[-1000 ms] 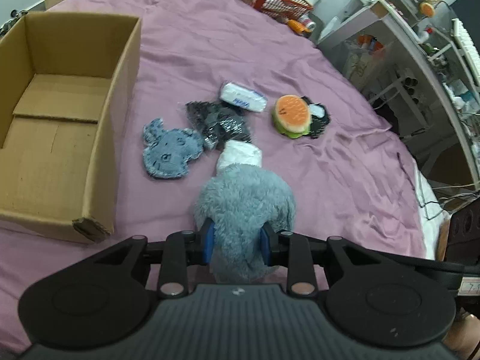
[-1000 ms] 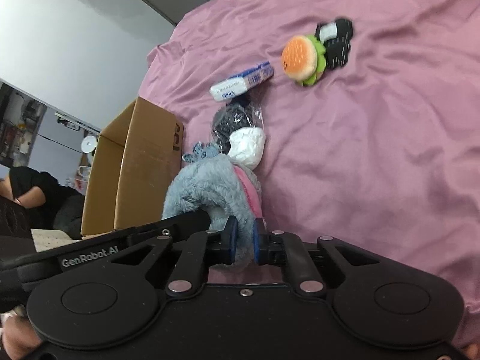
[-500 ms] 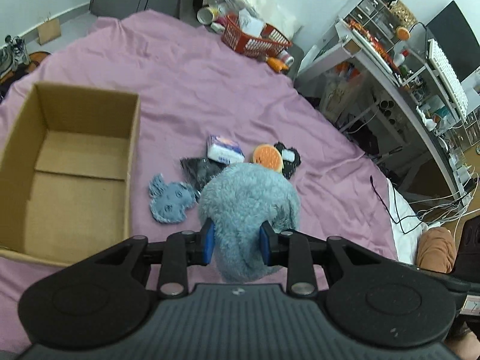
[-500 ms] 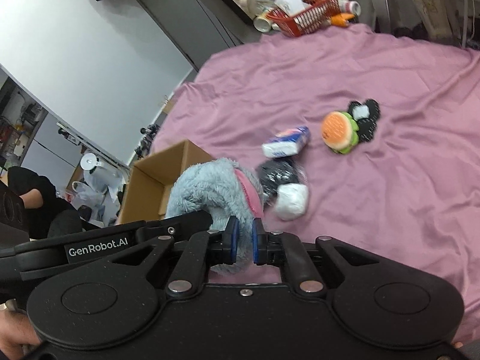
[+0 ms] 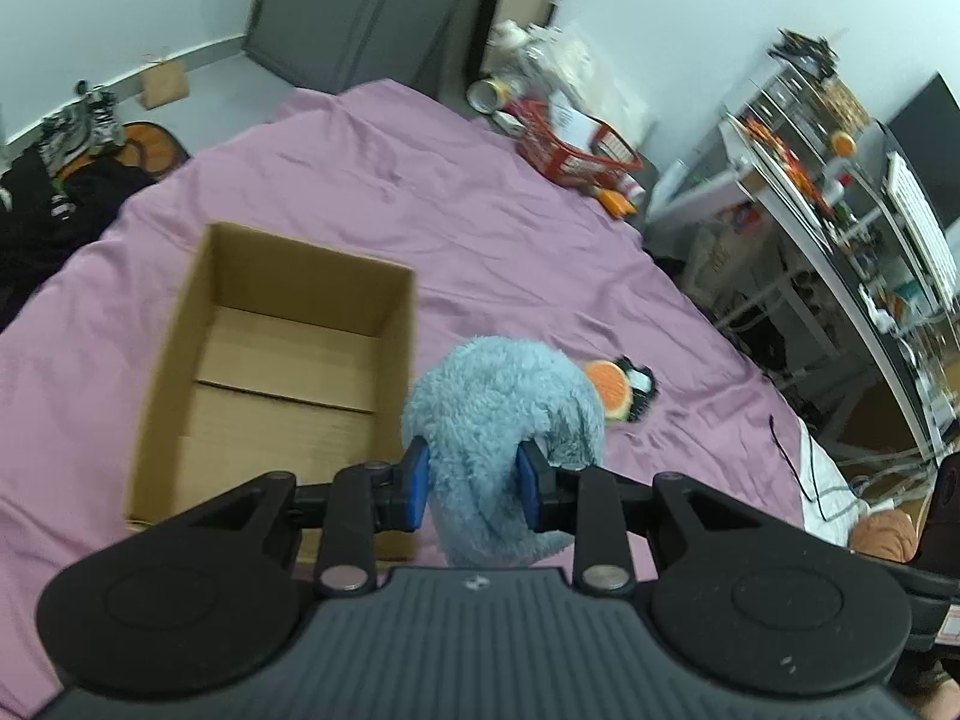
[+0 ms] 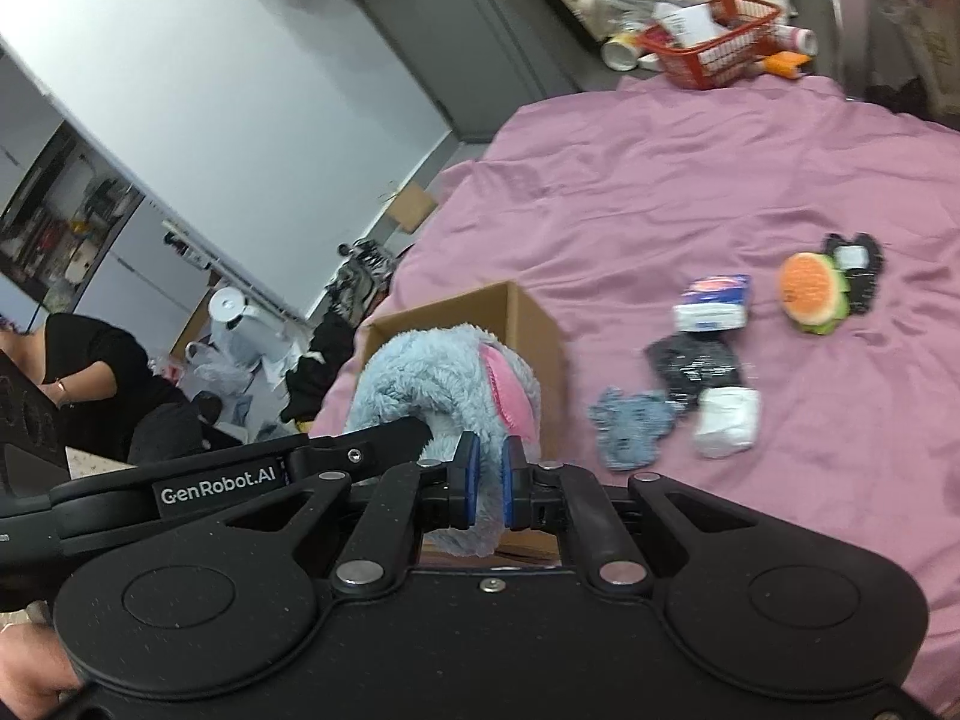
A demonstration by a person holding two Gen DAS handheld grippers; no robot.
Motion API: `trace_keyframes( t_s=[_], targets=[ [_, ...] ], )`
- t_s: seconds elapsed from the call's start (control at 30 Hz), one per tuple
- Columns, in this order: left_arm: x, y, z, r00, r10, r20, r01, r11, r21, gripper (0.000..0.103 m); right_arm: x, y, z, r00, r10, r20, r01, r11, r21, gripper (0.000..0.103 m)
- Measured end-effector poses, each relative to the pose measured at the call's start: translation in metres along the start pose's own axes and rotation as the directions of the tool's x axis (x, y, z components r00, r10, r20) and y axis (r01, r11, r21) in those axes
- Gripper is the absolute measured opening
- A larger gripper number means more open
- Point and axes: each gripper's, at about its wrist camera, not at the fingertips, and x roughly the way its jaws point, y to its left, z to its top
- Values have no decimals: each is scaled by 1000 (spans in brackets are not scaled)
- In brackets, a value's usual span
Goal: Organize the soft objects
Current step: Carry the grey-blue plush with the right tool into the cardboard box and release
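Blue-grey plush, a stuffed toy (image 5: 504, 414) with a pink patch, is pinched by both the left gripper (image 5: 471, 489) and the right gripper (image 6: 487, 483) and held above the purple bedsheet (image 5: 510, 252), beside the open cardboard box (image 5: 270, 360). On the sheet a burger toy (image 6: 810, 294), a tissue pack (image 6: 714, 303), a black bag (image 6: 696, 366), a white roll (image 6: 726, 420) and a blue cloth (image 6: 630, 426) are seen lying apart from the box

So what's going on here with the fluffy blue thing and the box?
A person is tidying soft items on a purple bedspread. Both handheld grippers grip one blue plush toy: the left gripper and the right gripper are each shut on it, holding it up beside the open cardboard box, which looks empty. A burger plush, a tissue pack and a few other small items lie on the bedspread.
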Motion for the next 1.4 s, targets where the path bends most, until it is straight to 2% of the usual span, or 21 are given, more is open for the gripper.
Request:
trace_keyframes(
  t_s=[0.3,0.5,0.77,0.9,1.07,1.13,1.27,1.4],
  targets=[
    [-9,52,11,998,53,19,-51,995,-84,29,39,40,1,999,22,-37,-22,999,-26,5],
    [0,75,20,997,69,17,-67,995,-78,29,65,53,1,999,4,-43,-4,1000,-9,5],
    [28,101,23,992,109,-70,-114,991,-71,29,100,49,-7,996,-15,-89,20,999,50,4],
    [41,107,17,983,144,-117,-153,986,-69,29,117,44,-16,991,-18,-135,29,997,78,4],
    [51,116,13,969,194,-155,-209,975,-81,30,133,42,-23,986,-21,-165,32,998,59,4],
    [52,117,12,962,223,-160,-237,969,-76,30,135,43,-23,984,-19,-179,29,998,51,7],
    [48,111,13,957,233,-173,-251,964,-87,34,123,44,-19,986,-16,-165,20,1000,24,11],
    [38,99,13,954,255,-156,-268,961,-68,46,101,39,-12,991,13,-132,-13,1000,4,17]
  ],
)
